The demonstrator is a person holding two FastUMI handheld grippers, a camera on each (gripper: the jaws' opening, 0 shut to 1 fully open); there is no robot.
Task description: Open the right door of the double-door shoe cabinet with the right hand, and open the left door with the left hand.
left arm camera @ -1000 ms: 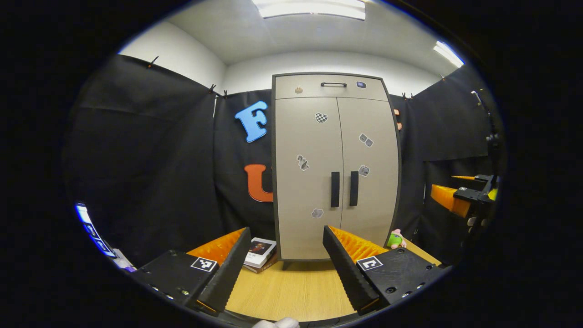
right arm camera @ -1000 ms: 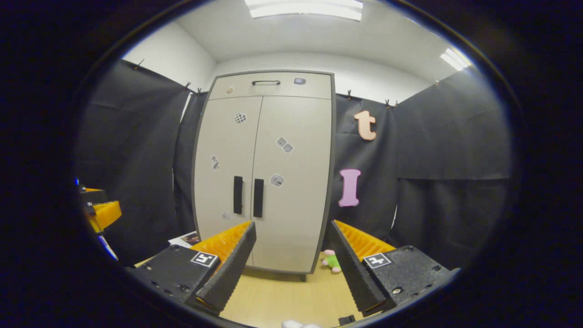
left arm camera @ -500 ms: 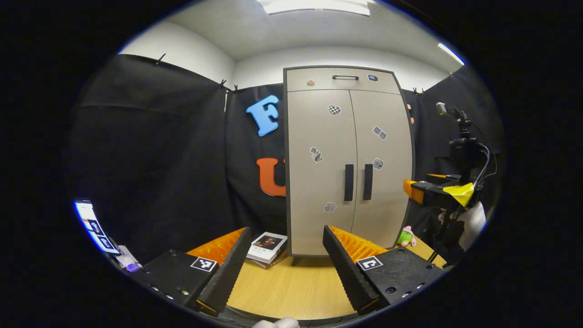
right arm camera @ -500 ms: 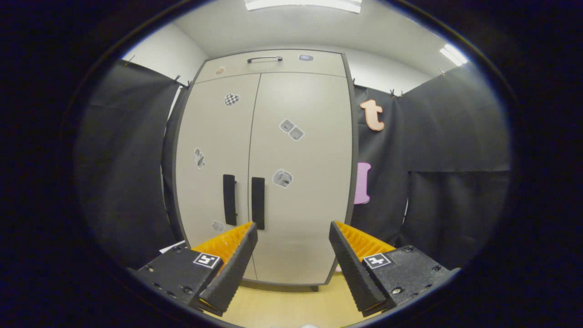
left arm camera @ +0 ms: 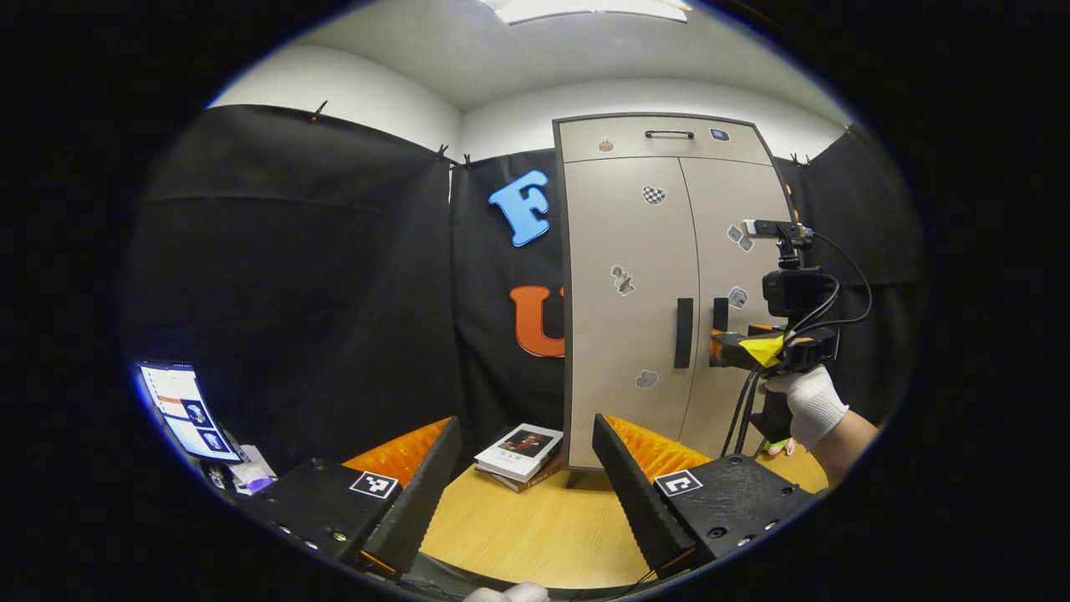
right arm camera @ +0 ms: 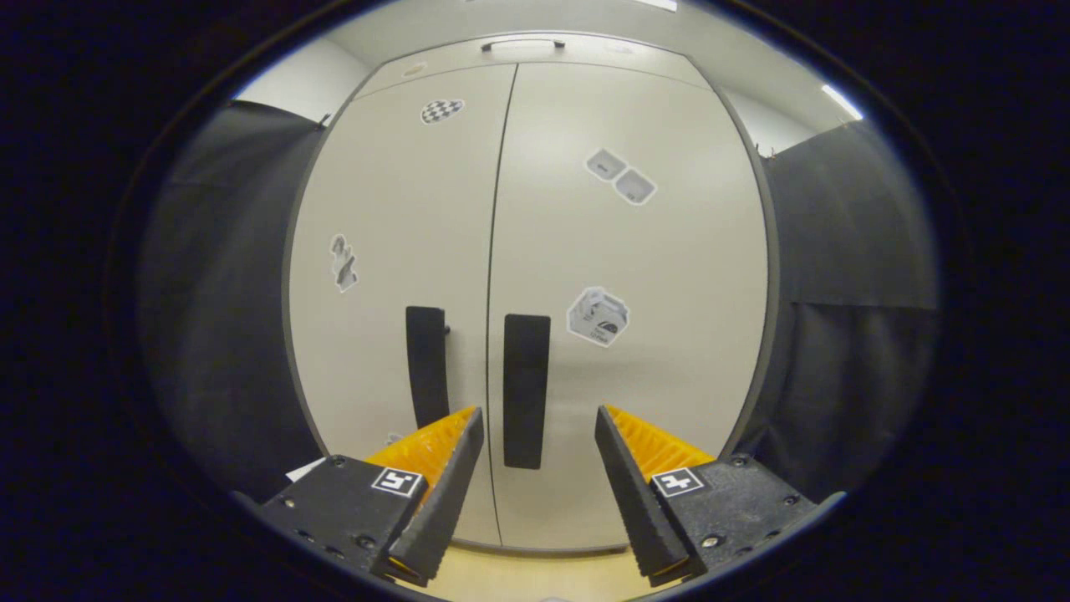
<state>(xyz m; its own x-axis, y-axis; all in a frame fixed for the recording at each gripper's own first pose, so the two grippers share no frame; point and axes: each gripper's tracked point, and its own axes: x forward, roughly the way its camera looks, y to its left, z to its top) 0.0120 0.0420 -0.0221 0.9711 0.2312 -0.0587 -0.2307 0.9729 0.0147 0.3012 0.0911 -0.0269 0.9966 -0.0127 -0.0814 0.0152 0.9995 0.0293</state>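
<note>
Jaws of both the left gripper (left arm camera: 527, 481) and right gripper (right arm camera: 535, 493) were held apart, the latter's framing the closed beige cabinet's (right arm camera: 535, 251) black right door handle (right arm camera: 526, 389).

The shoe cabinet (right arm camera: 585, 276) has smooth, matt doors — a flat painted or laminate finish with a faint sheen — and plain matt handles (right arm camera: 527, 389). Paper-like stickers (right arm camera: 598, 316) lie flat on them. The table (left arm camera: 543, 527) shows a light wood grain, smooth. The books (left arm camera: 520, 447) have glossy covers. A white cloth glove (left arm camera: 807, 401) covers a hand — the booth wall (left arm camera: 292, 276) is matt cloth.
</note>
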